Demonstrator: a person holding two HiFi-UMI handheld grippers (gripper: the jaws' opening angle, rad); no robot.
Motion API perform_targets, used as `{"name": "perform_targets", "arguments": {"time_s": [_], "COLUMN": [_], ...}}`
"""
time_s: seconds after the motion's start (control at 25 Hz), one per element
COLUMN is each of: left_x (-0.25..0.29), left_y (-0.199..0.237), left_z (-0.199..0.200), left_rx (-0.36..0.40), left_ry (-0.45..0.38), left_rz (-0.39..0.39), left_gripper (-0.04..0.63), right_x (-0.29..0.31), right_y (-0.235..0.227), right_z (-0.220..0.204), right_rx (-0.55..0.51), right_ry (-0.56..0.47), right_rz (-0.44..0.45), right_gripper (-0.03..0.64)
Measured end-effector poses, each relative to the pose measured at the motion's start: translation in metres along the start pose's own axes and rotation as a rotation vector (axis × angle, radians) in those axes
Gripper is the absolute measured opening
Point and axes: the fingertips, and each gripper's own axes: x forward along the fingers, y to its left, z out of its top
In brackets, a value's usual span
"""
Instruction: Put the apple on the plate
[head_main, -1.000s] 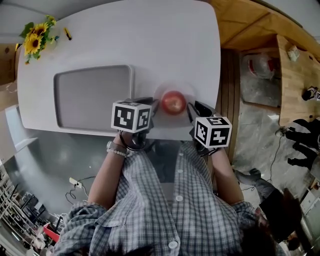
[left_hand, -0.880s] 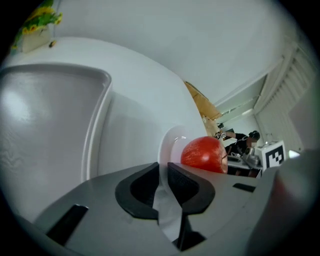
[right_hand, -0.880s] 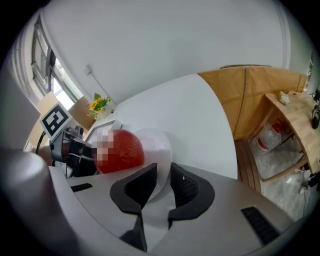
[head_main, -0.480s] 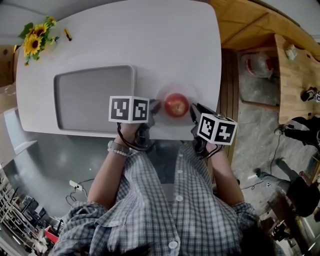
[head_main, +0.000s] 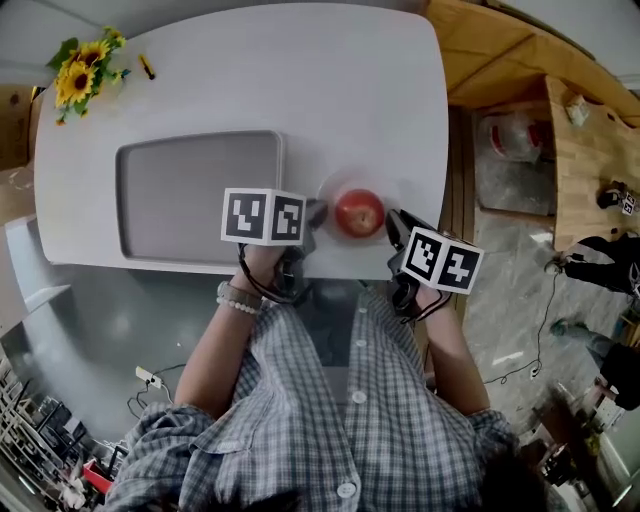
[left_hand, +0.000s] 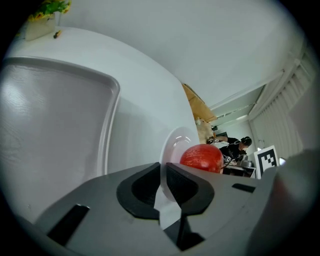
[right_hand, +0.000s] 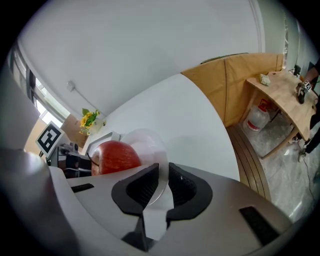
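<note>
The red apple (head_main: 358, 212) sits on the small translucent round plate (left_hand: 175, 145), near the front edge of the white oval table (head_main: 300, 80). The left gripper (left_hand: 163, 172) has just been closing, and its jaws pinch the plate's left rim. The right gripper (right_hand: 164, 171) clamps the opposite rim. A grey rectangular tray (head_main: 190, 190) lies just to the left.

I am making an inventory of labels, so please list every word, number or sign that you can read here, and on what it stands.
No readable words or numbers anywhere.
Left cube and right cube: black-and-white square patterns only, no letters.
Jug at the right: any label is too small to read.
</note>
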Motion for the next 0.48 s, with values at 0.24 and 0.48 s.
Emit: {"name": "perform_targets", "arguments": {"time_s": [0.24, 0.48], "left_x": [-0.02, -0.051], "left_y": [0.004, 0.01], "left_z": [0.002, 0.008], "left_rx": [-0.042, -0.036], "left_ry": [-0.019, -0.066], "left_rz": [-0.023, -0.027], "left_gripper": [0.044, 0.044], "right_x": [-0.008, -0.012], "right_y": [0.022, 0.053], "right_z": [0.006, 0.015], "right_rx": [-0.027, -0.073], "right_ry": [-0.014, -0.025], "right_rz": [-0.01, 0.006], "right_gripper": [0.071, 0.071]}}
